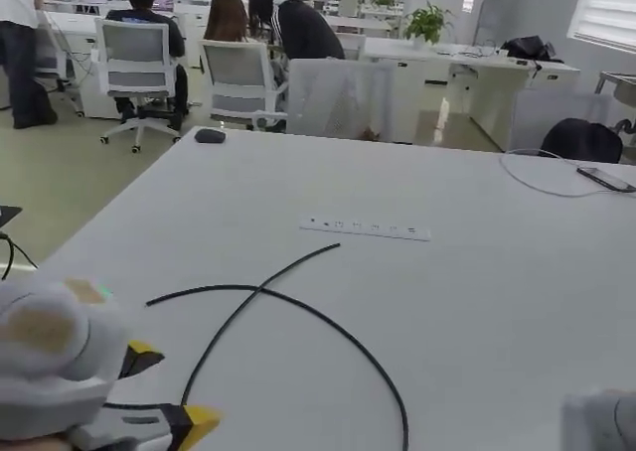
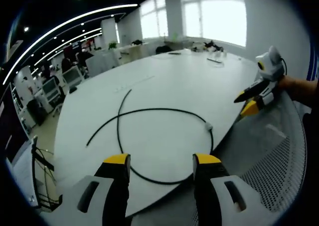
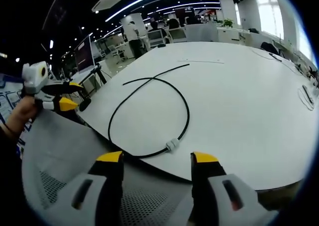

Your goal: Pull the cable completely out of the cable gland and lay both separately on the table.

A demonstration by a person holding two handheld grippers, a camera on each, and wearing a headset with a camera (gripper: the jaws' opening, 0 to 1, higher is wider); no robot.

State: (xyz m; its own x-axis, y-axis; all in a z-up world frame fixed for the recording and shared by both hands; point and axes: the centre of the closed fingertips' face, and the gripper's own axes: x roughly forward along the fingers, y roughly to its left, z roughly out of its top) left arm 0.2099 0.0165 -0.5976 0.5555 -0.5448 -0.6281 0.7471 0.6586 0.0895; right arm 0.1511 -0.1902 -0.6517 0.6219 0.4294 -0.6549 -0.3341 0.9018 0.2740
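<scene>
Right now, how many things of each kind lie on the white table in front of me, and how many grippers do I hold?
black cable: 1
cable gland, on that cable: 1
white cable: 1
socket strip: 1
mouse: 1
phone: 1
left gripper and right gripper: 2
Total: 8

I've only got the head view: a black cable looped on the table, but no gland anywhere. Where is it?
Observer: The gland is a small pale fitting on the cable, lying by the near edge of the table, below your frame.
Operator: Is the cable out of it yet?
Observer: No, the cable runs out of both its ends.
Operator: How do the right tongs stand?
Observer: The right tongs are open and empty, just off the table edge, with the gland straight ahead of them.
</scene>
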